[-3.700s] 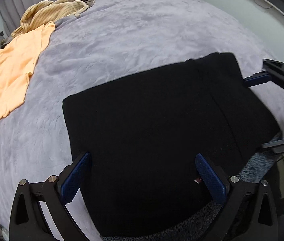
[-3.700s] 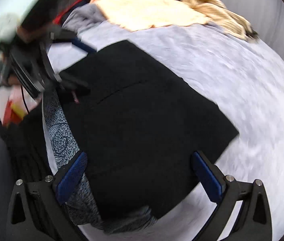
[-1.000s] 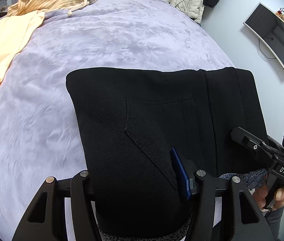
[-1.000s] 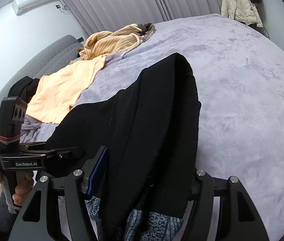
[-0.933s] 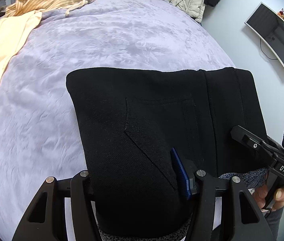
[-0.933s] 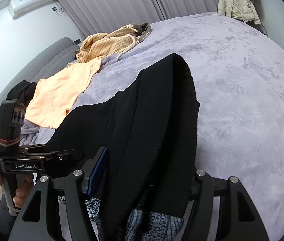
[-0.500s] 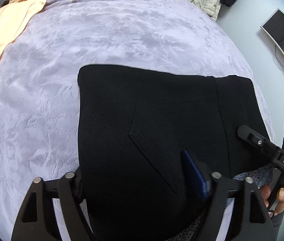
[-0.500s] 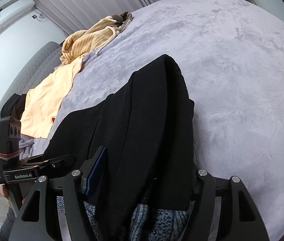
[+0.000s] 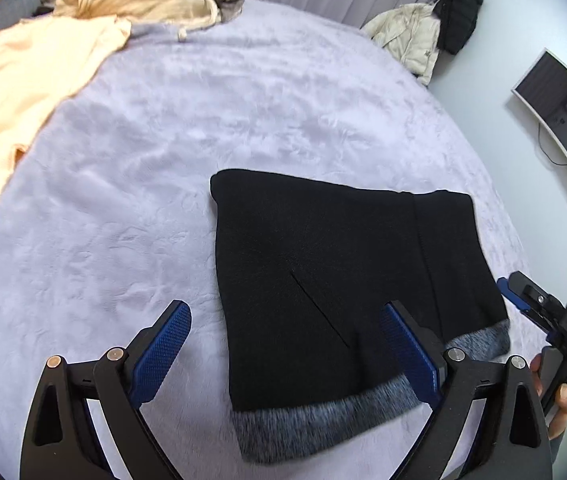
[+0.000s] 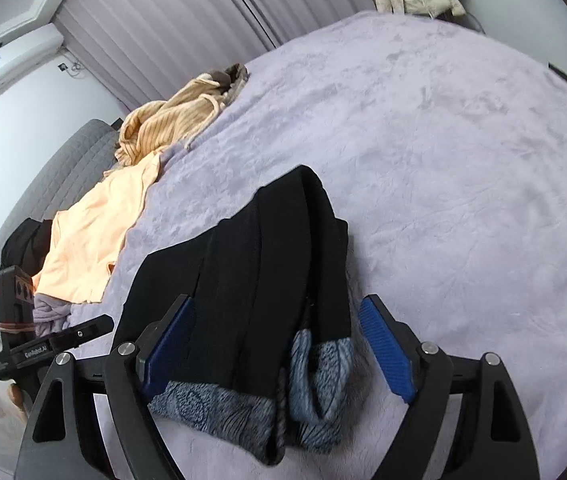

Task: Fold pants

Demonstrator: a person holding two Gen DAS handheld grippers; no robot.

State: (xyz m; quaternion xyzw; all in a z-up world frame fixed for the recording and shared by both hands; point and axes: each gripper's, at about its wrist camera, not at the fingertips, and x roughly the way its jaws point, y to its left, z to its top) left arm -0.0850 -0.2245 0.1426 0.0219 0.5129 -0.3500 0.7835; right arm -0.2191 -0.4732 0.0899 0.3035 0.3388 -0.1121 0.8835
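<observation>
One pants (image 9: 323, 280), two grippers, perhaps four other garments.

A lilac-blanketed bed (image 9: 243, 120), grey curtains (image 10: 171, 20) and a wall-mounted screen (image 9: 559, 116).

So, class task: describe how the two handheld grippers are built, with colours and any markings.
Each gripper, left and right, has black triangular cut-out finger frames, silver bolts, and blue ribbed pads. White lettering marks the side of each handle body. No sleeves or cables are clearly visible.
</observation>
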